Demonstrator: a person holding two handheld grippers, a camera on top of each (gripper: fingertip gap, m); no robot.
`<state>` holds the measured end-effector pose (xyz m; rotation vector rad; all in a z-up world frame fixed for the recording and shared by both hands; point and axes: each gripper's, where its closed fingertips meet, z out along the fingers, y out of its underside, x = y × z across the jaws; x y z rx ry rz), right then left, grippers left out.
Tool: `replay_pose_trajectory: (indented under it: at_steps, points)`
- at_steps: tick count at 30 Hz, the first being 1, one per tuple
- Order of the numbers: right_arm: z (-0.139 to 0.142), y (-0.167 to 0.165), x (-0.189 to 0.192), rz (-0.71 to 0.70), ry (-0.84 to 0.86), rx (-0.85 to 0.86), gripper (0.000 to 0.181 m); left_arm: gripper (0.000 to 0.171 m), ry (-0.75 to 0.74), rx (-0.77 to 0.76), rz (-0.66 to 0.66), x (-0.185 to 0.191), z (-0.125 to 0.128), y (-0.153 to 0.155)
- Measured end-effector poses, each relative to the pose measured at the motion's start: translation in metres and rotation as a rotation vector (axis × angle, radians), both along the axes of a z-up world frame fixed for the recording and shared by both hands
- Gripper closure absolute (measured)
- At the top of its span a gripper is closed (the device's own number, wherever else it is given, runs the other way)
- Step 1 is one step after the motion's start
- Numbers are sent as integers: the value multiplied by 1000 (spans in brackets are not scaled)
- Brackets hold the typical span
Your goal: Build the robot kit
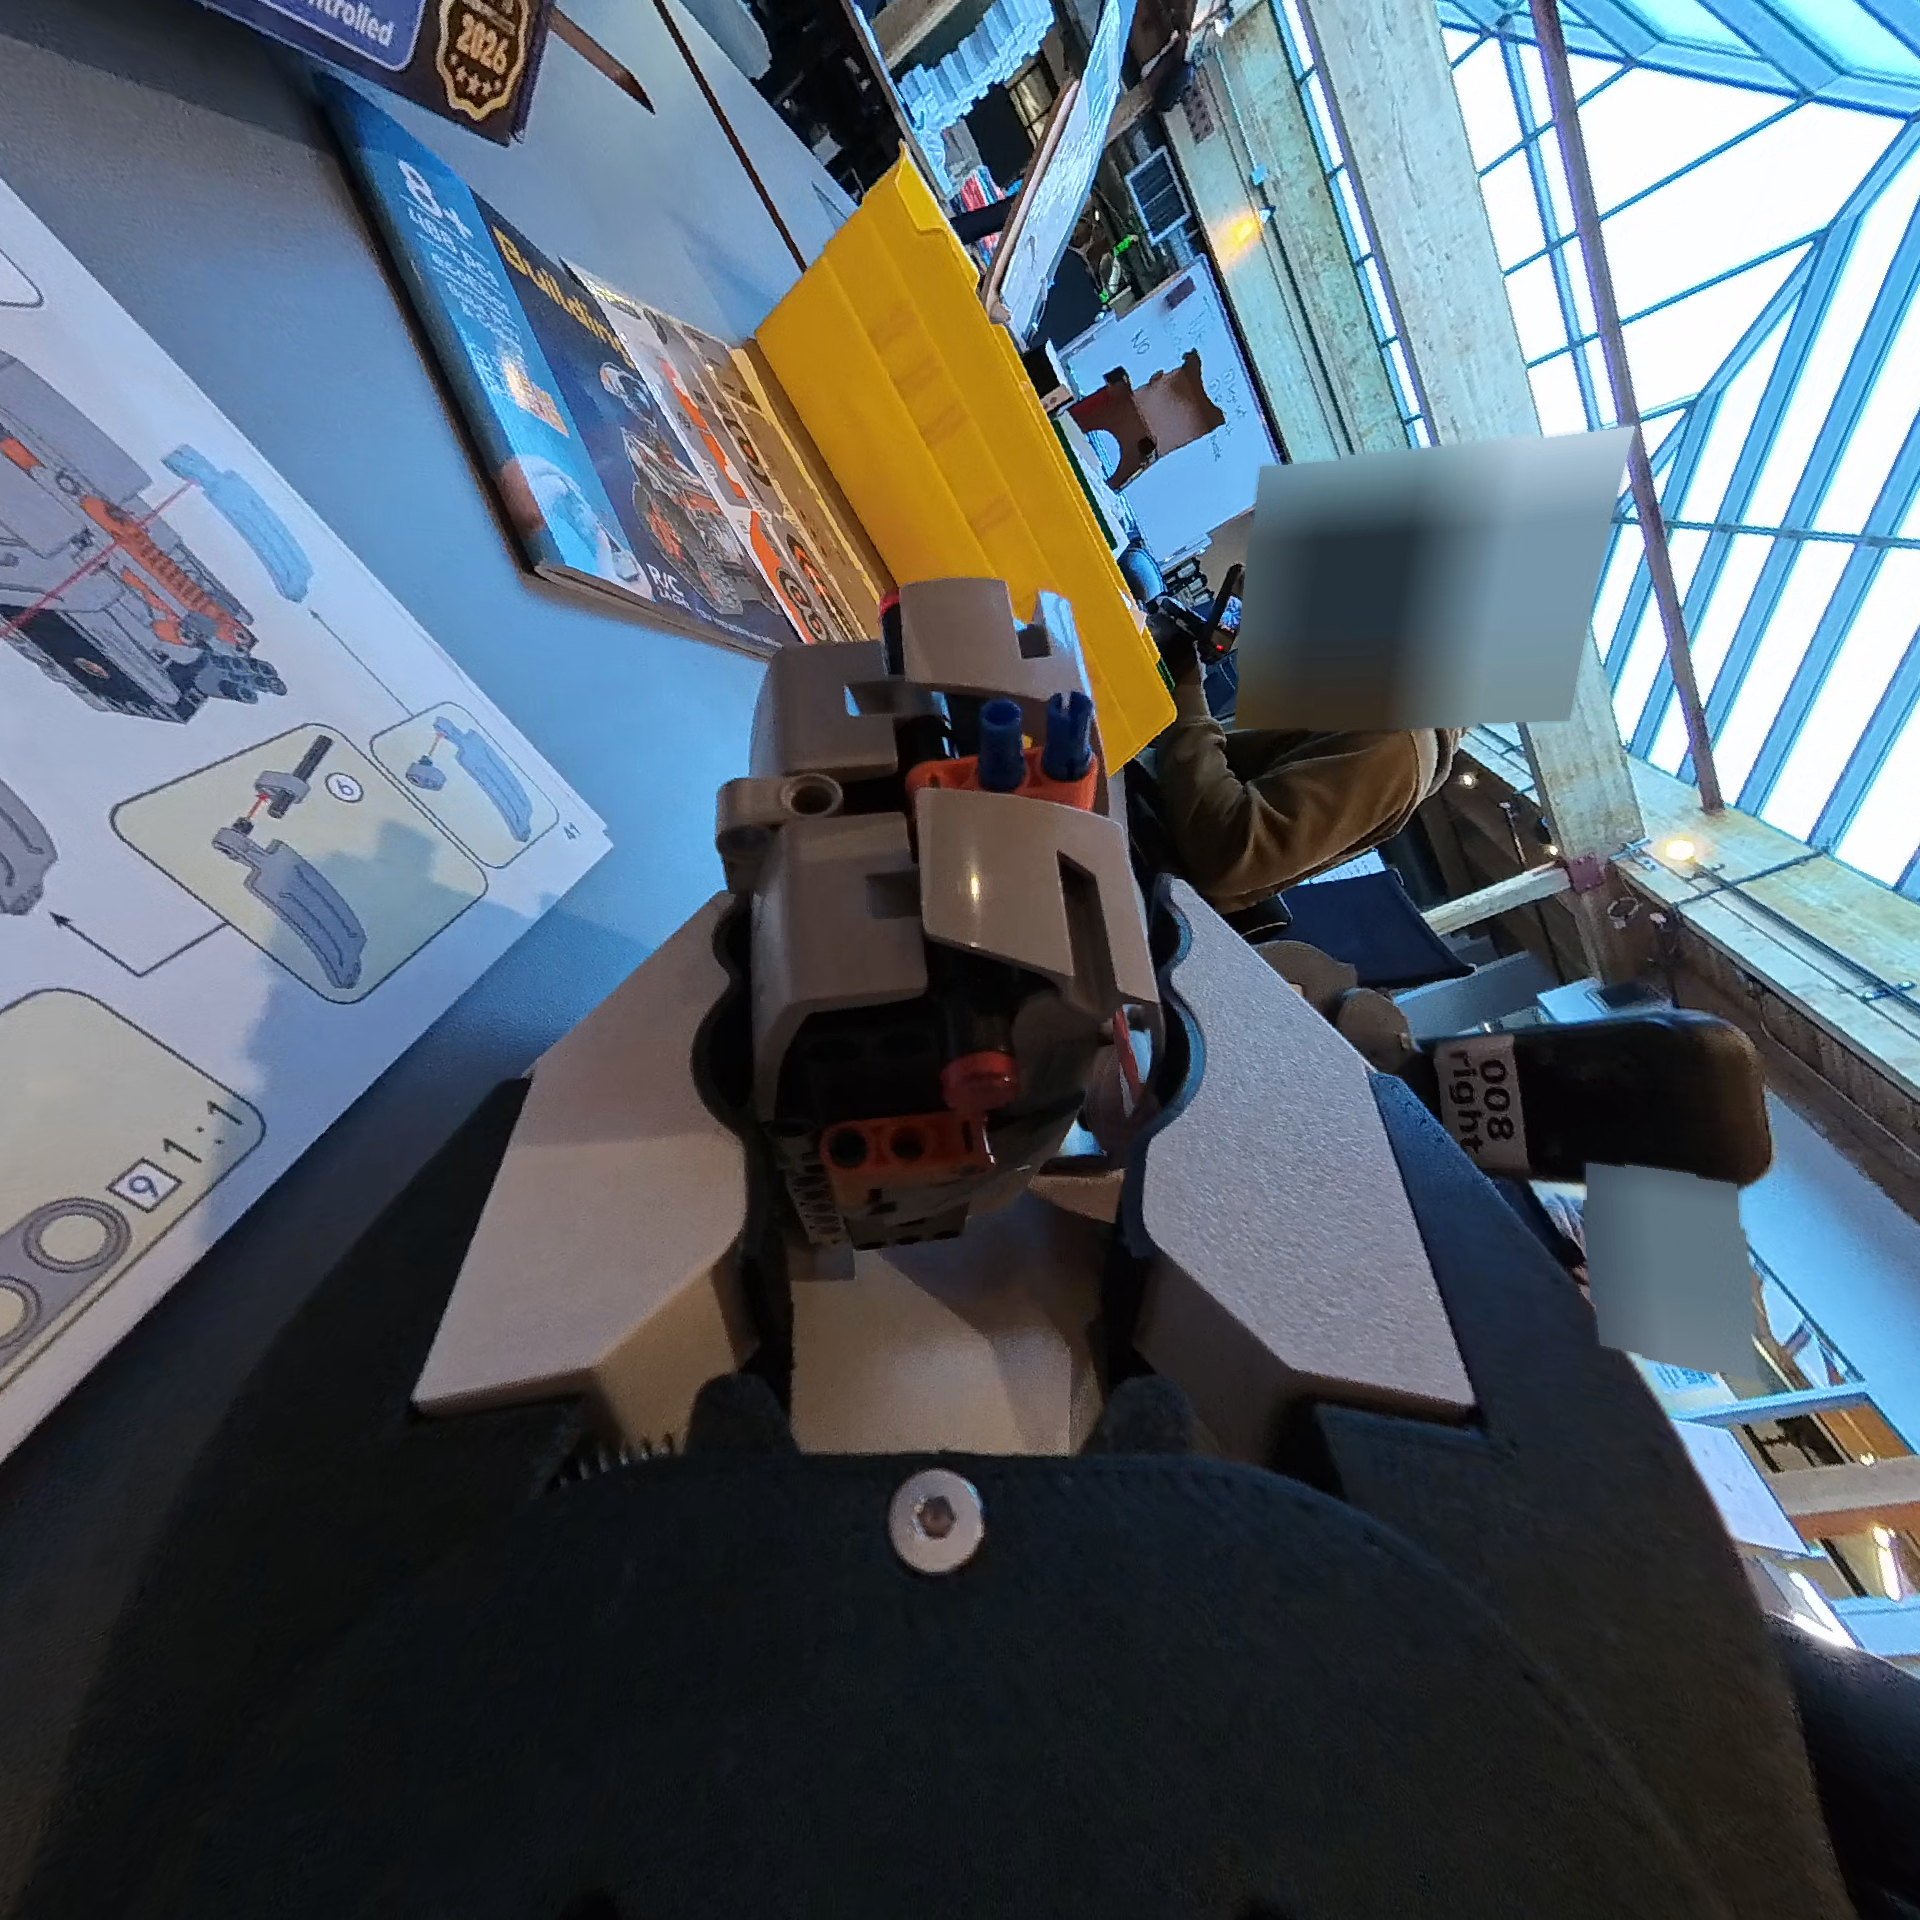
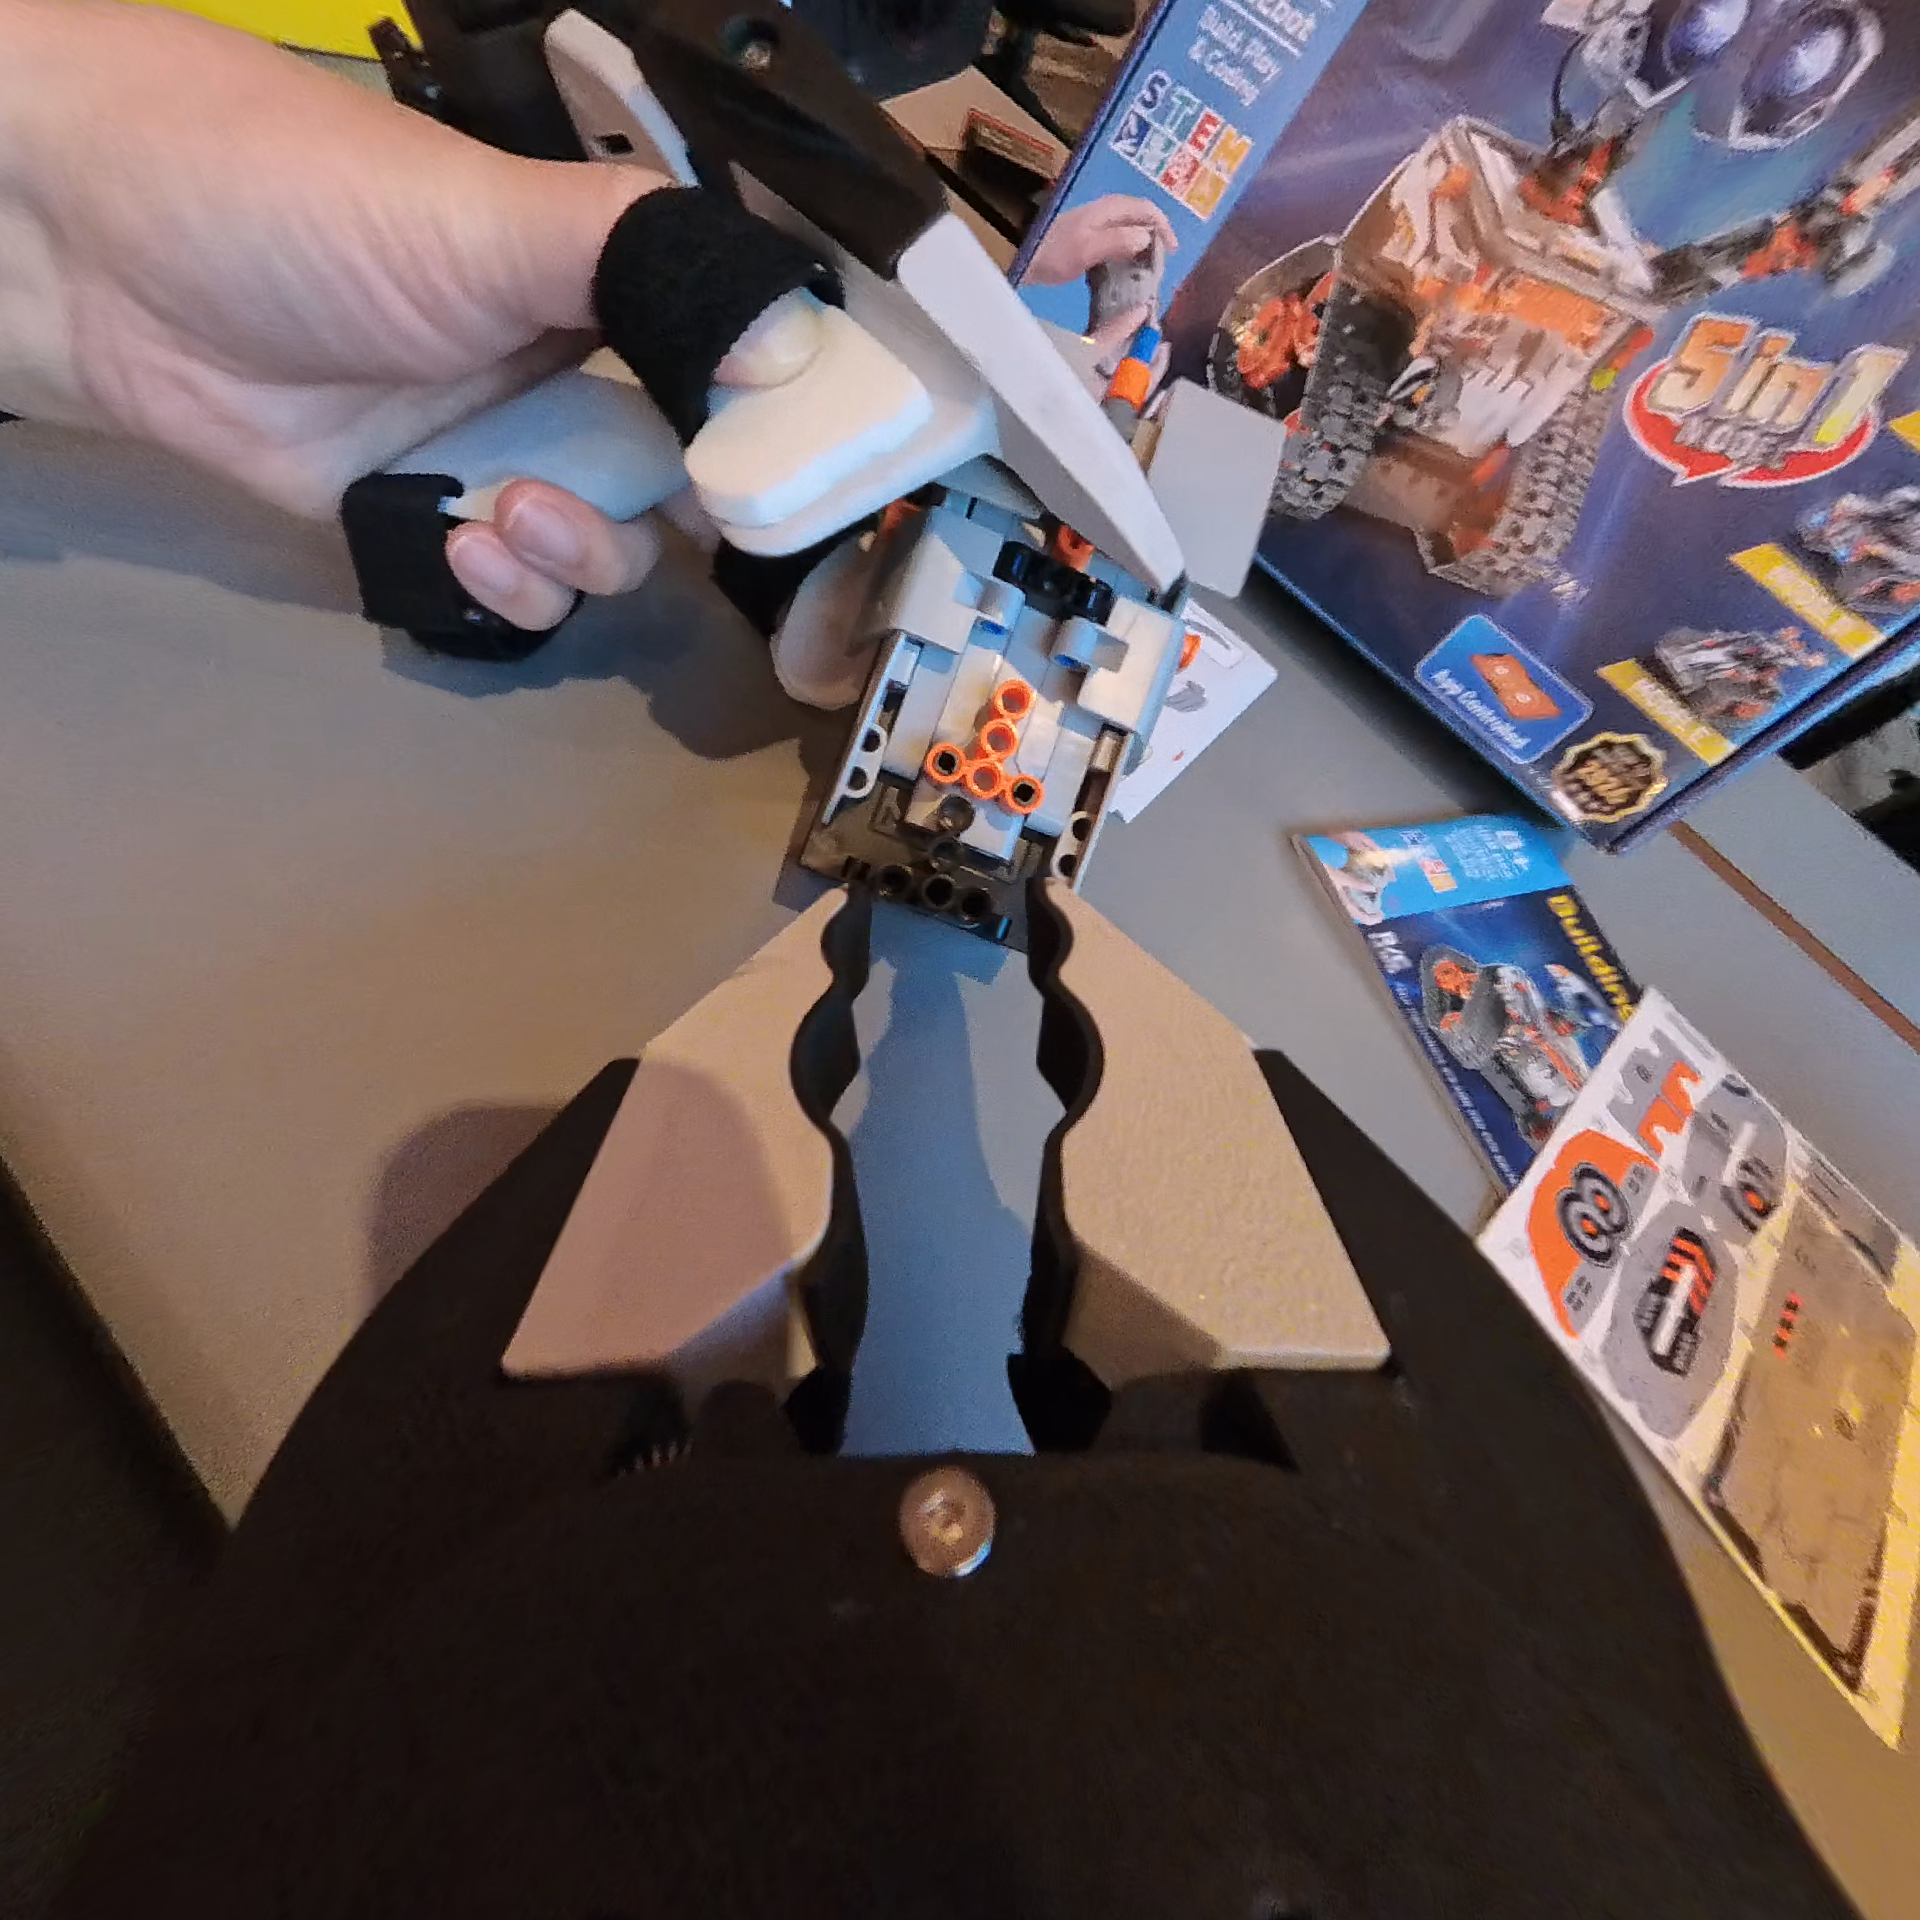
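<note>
My left gripper (image 1: 951,935) is shut on a brick model (image 1: 935,883) of grey panels with orange beams, black parts and two blue pins, and holds it above the table. In the right wrist view a hand (image 2: 260,291) holds that gripper, whose fingers (image 2: 1039,395) clamp the model (image 2: 987,727) from above. My right gripper (image 2: 945,904) is open, with its tips right at the model's black lower end. I cannot tell whether they touch it. The right gripper's black body (image 1: 1621,1101) shows at the right of the left wrist view.
An open instruction sheet (image 1: 260,779), a blue booklet (image 1: 582,436) and a yellow bin (image 1: 935,416) lie on the grey table (image 2: 312,883). The kit's big box (image 2: 1558,364), the booklet (image 2: 1486,987) and a sticker sheet (image 2: 1714,1299) are at the right. A seated person's brown sleeve (image 1: 1299,810) is beyond.
</note>
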<state>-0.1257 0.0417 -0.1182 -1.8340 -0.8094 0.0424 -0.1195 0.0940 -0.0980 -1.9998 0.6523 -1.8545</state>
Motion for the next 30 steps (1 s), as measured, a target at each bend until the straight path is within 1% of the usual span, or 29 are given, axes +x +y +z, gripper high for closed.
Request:
replay_pose_trajectory:
  at_steps: [2, 3, 9, 11, 14, 15, 17, 20, 30]
  points:
    - [-5, -2, -4, 27, 36, -51, 150, 99, -3, -2, -9, 0, 0, -1]
    - [-7, -1, -3, 18, 29, -58, 150, 99, -3, -2, -13, 1, 0, -1]
    - [-2, -1, -2, 11, 20, -13, 151, 99, -26, -24, -68, 2, 0, -4]
    - [-1, -3, -4, 27, 17, -6, 151, 99, -38, -25, -117, 2, 1, -9]
    - [-1, -11, -16, 100, 1, 3, 151, 99, -54, -29, -185, 2, 2, -16]
    - [-1, -14, -19, 119, -16, 13, 152, 99, -55, -36, -209, 2, 1, -18]
    - [-2, -15, -17, 107, -83, 38, 154, 99, -64, -54, -242, 2, 1, -22]
    - [-4, -17, -18, 116, -122, 44, 158, 99, -75, -71, -249, 2, 1, -23]
    - [-2, -20, -17, 107, -96, 42, 165, 99, -79, -92, -257, 2, 0, -22]
